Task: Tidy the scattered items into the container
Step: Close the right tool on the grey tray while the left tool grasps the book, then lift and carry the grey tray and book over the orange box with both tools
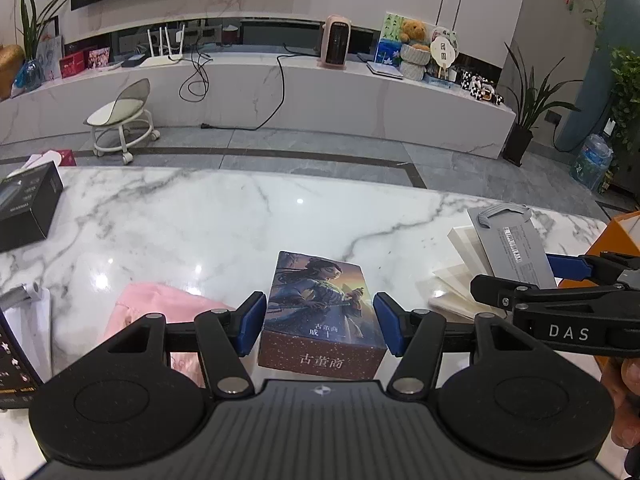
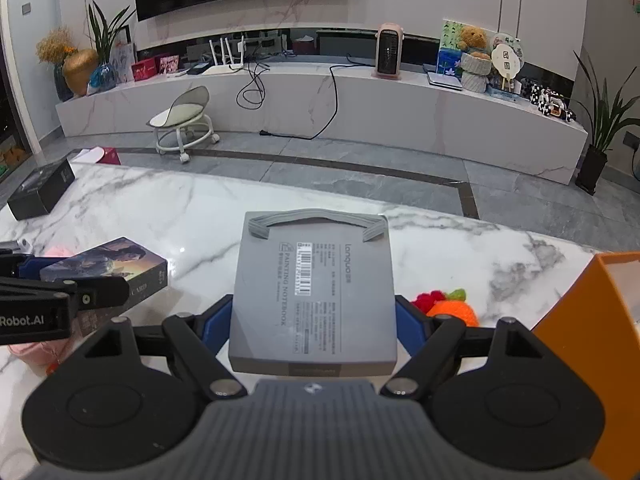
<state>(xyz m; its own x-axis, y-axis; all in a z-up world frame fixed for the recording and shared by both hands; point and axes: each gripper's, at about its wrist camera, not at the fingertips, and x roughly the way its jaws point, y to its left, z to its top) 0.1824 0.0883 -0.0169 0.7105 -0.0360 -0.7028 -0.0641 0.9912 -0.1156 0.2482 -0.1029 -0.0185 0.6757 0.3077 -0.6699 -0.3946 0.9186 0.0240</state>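
Currently, an illustrated rectangular card box [image 1: 320,312] is clamped by the left hand-held gripper [image 1: 320,326]. A grey hardcover notebook [image 2: 314,292] is gripped by the right hand-held gripper [image 2: 314,326] above the white marble tabletop [image 2: 460,248].

Counter [image 1: 200,220]: polished white marble w/ grey veins, glossy, lamp glare on it. Card box [image 1: 320,312]: printed cardboard, satin sheen. Notebook [image 2: 316,292]: matt grey cover, smooth, w/ woven elastic band. Left claw [image 1: 320,326] & right claw [image 2: 314,328]: matt black plastic, blue rubbery pads, shiny metal pivots. Container [image 2: 592,340]: matt orange board. Pink cloth [image 1: 160,308] at near edge: soft fabric.
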